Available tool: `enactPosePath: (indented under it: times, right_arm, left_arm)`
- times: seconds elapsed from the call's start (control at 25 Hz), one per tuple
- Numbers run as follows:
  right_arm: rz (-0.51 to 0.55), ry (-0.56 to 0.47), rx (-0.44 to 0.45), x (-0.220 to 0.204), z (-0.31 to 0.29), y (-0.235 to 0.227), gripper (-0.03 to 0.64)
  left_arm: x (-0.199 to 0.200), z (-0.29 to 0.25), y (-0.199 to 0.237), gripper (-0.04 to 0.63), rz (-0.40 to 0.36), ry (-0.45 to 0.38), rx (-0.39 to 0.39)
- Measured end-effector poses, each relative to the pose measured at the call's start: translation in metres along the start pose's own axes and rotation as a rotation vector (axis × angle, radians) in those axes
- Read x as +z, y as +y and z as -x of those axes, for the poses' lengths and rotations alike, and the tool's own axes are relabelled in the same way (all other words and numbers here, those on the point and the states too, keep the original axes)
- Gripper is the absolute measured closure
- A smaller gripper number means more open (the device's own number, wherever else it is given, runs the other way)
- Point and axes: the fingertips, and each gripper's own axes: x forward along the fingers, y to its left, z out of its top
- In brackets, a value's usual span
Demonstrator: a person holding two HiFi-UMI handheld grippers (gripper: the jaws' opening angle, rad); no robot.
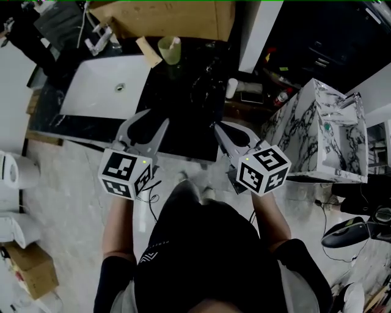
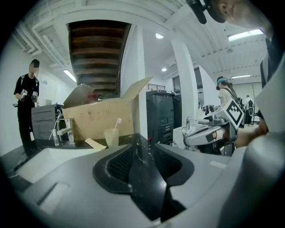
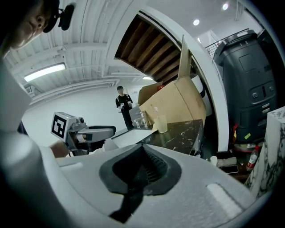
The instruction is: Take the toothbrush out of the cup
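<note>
**A:** Toothbrush stood in the cup beside the cardboard box; left tongs were opening, right tongs apart, both empty.

**B:** Pulling it aslant could have tipped that light cup.

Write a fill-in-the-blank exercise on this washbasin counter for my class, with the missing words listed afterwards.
1. The pale green translucent plastic cup holds a light-coloured ____ that sticks out above its rim.
2. The cup stands on the dark marbled stone countertop, just in front of a large brown ____ box.
3. In the head view, a white rectangular ____ is set into the countertop to the left of the cup.

Missing words: toothbrush; cardboard; sink.
</note>
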Motion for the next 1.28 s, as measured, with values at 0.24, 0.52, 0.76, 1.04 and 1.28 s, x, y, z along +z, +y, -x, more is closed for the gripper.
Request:
enactPosePath:
  times: [0.24, 0.52, 0.76, 1.04, 1.28]
  right_arm:
    - [-0.025, -0.001, -0.015, 0.004, -0.012, -0.012, 0.612]
    - [-0.048, -0.001, -0.043, 0.018, -0.043, -0.029, 0.612]
    - [-0.066, 0.014, -0.071, 0.026, -0.074, -0.043, 0.612]
    - [-0.081, 0.037, -0.105, 0.030, -0.100, -0.055, 0.612]
    - [-0.102, 0.061, -0.135, 0.027, -0.111, -0.065, 0.612]
  left_arm:
    - [0.011, -0.026, 0.024, 0.440, -0.032, 0.009, -0.011]
    - [0.029, -0.069, 0.052, 0.440, -0.080, 0.003, -0.045]
    - [0.034, -0.103, 0.080, 0.442, -0.100, 0.004, -0.083]
    - [0.041, -0.141, 0.103, 0.442, -0.141, -0.001, -0.121]
    - [0.044, -0.170, 0.117, 0.443, -0.236, -0.015, -0.091]
